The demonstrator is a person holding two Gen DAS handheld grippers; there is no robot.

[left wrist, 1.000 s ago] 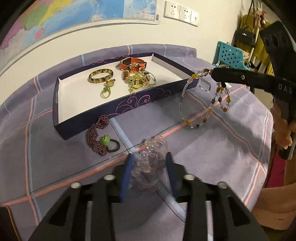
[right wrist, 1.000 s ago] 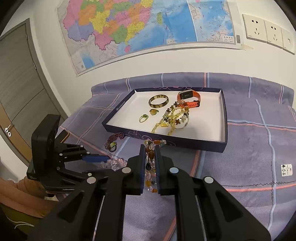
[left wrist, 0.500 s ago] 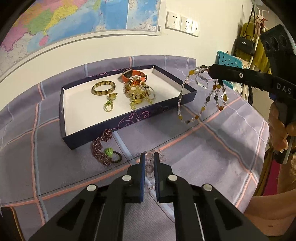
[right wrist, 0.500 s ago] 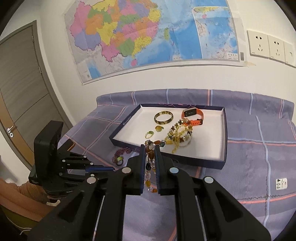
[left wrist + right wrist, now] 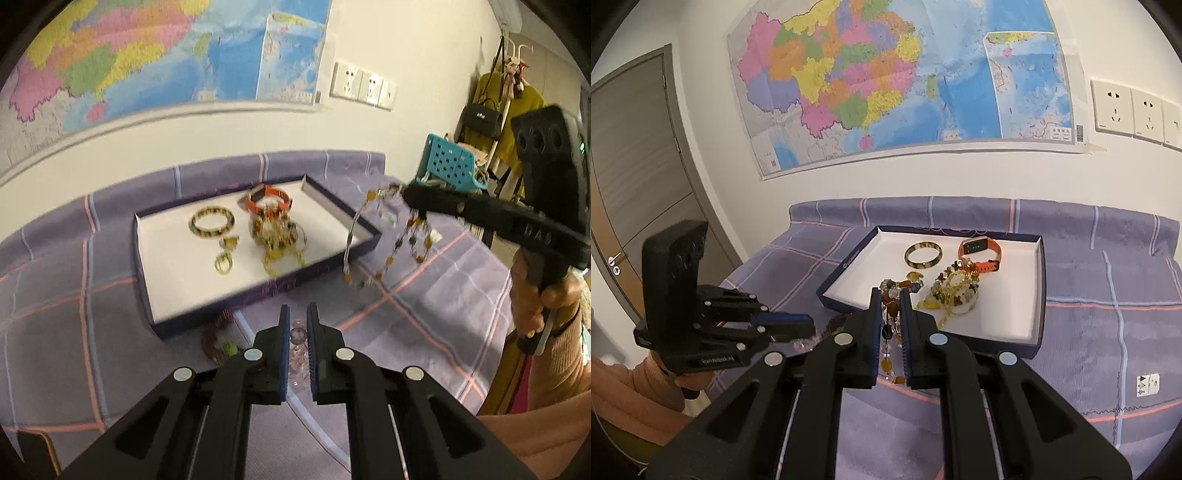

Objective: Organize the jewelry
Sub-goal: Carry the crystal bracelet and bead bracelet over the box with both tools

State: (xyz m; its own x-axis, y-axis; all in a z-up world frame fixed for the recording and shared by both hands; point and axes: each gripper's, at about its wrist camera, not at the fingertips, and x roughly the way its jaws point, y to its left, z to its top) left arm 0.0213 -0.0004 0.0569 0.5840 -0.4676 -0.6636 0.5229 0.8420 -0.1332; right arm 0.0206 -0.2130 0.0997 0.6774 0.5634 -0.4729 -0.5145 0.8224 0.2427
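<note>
Left claw [image 5: 296,325]: a second ago it stood spread around the clear crystal bracelet [image 5: 297,345] on the surface; now it has closed on it and lifted it, the beads pinched between the blue pads.
Right claw [image 5: 887,306]: still clamped on the amber bead necklace [image 5: 373,254], raised higher and nearer the tray [image 5: 146,266]; loops dangle beside the tray's near corner.
Meaning: both pieces look ready to go into the tray next.
Left behind: a dark red bead bracelet [image 5: 214,341] with a green bit, on the purple checked cloth [image 5: 424,295] just before the tray.
In the tray: bangle [image 5: 212,220], orange watch [image 5: 267,197], yellow bead heap [image 5: 277,238], two rings.
Hard to tell: motion blur smears the tray; the crystal bracelet's lower part hides behind the claw.
</note>
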